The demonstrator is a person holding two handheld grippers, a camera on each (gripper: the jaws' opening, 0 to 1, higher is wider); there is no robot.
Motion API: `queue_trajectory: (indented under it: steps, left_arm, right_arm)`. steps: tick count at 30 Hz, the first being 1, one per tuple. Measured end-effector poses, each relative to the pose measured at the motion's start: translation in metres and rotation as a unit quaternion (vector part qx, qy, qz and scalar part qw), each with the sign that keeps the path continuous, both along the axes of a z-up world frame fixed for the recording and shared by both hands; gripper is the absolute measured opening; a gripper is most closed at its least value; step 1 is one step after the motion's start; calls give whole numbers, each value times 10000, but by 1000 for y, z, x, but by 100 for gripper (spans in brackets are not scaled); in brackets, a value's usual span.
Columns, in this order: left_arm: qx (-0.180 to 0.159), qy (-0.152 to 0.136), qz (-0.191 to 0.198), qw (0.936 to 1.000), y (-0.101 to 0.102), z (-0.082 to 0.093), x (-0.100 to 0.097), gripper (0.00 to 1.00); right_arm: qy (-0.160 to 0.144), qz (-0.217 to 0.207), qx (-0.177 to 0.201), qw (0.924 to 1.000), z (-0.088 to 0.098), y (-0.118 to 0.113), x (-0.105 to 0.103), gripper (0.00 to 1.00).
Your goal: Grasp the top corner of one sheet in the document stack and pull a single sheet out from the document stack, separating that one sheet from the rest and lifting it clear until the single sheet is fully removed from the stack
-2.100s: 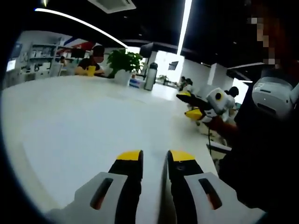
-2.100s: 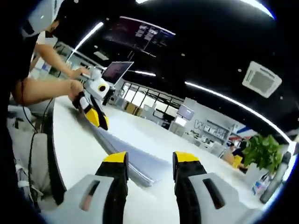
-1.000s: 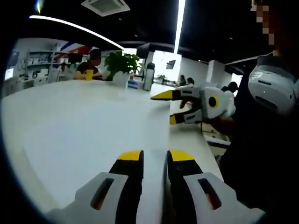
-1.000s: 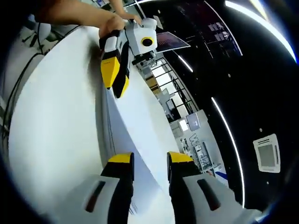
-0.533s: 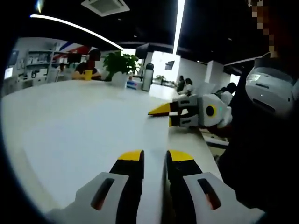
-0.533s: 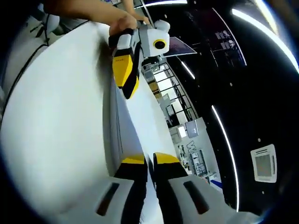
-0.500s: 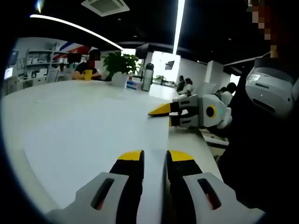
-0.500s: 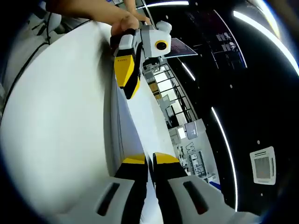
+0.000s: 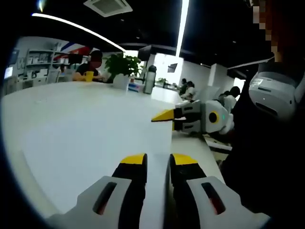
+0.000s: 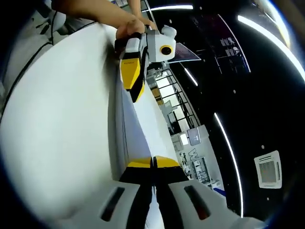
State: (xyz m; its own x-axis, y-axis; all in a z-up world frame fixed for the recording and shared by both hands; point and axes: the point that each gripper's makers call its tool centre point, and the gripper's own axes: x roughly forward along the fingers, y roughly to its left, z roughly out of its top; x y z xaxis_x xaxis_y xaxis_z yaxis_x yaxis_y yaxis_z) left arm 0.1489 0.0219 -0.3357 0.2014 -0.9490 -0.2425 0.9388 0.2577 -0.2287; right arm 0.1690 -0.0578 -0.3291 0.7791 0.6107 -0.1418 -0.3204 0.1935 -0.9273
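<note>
The document stack (image 9: 143, 129) is a broad white sheaf held above the white table (image 10: 52, 124); in the right gripper view I see it edge-on (image 10: 120, 131). My left gripper (image 9: 158, 161) has its jaws close together over the stack's near edge and holds it. That gripper (image 10: 136, 95) appears at the top of the right gripper view, held by a hand (image 10: 128, 26). My right gripper (image 10: 152, 163) is shut, its yellow tips pressed together on the corner of a sheet. It (image 9: 164, 119) enters the left gripper view from the right, tips on the stack's far edge.
A potted plant (image 9: 121, 64), a dark bottle (image 9: 149, 78) and a seated person (image 9: 90, 64) are at the table's far end. The person holding the grippers (image 9: 267, 152) stands at the right. An open laptop (image 10: 183, 47) is behind the left gripper.
My right gripper's jaws went from wide open around the sheet edge to fully shut on it. The left gripper has stayed in place holding the stack.
</note>
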Motion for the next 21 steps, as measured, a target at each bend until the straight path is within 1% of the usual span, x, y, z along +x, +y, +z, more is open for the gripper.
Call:
queue_trajectory:
  steps: [6, 13, 17, 19, 21]
  left_arm:
    - [23, -36, 11, 10000, 0, -1, 0, 21]
    - [18, -35, 56, 10000, 0, -1, 2, 22]
    - [74, -169, 57, 9998, 0, -2, 1, 22]
    - [202, -335, 48, 9992, -1, -4, 1, 22]
    - [235, -391, 22, 9990, -1, -5, -1, 24]
  right_arm:
    - [102, 25, 107, 9999, -1, 1, 2, 2]
    - [141, 45, 150, 9998, -1, 1, 4, 1]
    - [135, 51, 143, 9998, -2, 1, 5, 1]
    - [133, 57, 152, 9998, -3, 1, 5, 1]
    - [146, 77, 182, 9997, -3, 1, 5, 1]
